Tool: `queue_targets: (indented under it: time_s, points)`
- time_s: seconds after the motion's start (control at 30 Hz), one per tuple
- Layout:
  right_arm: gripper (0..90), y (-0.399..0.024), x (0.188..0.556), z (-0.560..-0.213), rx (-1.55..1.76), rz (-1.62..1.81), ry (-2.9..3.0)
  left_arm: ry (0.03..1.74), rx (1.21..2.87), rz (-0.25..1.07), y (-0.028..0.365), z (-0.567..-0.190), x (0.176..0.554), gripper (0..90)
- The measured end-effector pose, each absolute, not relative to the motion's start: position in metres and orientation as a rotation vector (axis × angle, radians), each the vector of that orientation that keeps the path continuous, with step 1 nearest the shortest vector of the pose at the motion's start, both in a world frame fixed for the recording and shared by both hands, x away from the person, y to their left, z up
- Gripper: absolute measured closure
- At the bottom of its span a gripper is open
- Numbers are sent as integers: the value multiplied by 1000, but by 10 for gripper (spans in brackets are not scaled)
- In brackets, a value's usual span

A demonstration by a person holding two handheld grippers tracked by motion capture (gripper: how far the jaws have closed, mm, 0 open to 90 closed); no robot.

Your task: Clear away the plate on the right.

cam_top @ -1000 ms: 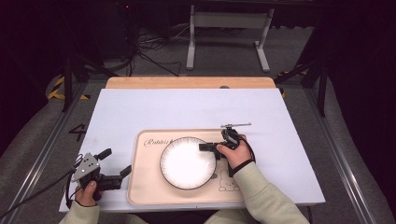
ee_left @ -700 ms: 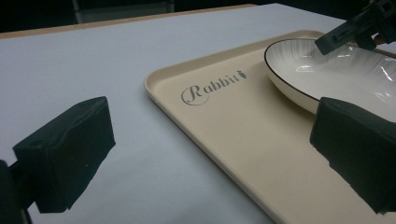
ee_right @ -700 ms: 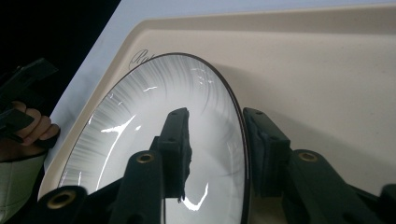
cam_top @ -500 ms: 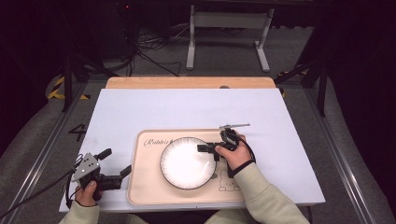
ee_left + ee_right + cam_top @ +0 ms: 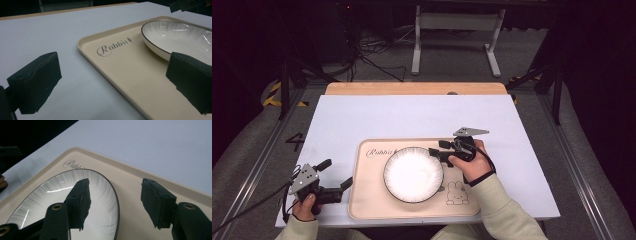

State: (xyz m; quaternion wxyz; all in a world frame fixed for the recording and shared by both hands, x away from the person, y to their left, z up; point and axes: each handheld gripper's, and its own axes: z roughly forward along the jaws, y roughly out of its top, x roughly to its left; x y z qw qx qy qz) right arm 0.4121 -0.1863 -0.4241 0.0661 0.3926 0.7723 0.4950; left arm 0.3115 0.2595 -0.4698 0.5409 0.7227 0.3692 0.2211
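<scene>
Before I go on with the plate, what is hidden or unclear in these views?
- Tray lettering: the plate covers its end in the high view and right gripper view.
- Plate's right part: cut off by the frame and a pad in the left gripper view.
- Rabbit drawing: too small for detail, high view.
- Right tongs tips: blurred against the plate rim, high view.

In the high view, light from above falls evenly on the white tabletop (image 5: 412, 117), while the upper part and both side edges of the frame sink into near black. The plate (image 5: 413, 174) is washed out to flat white at its centre there, and in the two gripper views it carries thin bright streaks of glare. Both gripper views look dim and bluish, the near black pads (image 5: 80, 201) soft and slightly out of focus.
</scene>
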Motion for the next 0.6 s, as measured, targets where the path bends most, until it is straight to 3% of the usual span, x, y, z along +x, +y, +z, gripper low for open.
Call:
queue_targets:
  time_s: [0.13,0.37,0.6]
  points:
    - [398,-191,409,-418,1150,1521,2327,876,1717,523,260,-470,312,4]
    - [215,-213,407,-396,1071,1491,2306,878,1717,526,259,-470,312,4]
    - [136,-236,400,-387,1018,1454,2296,878,1718,526,259,-470,312,4]
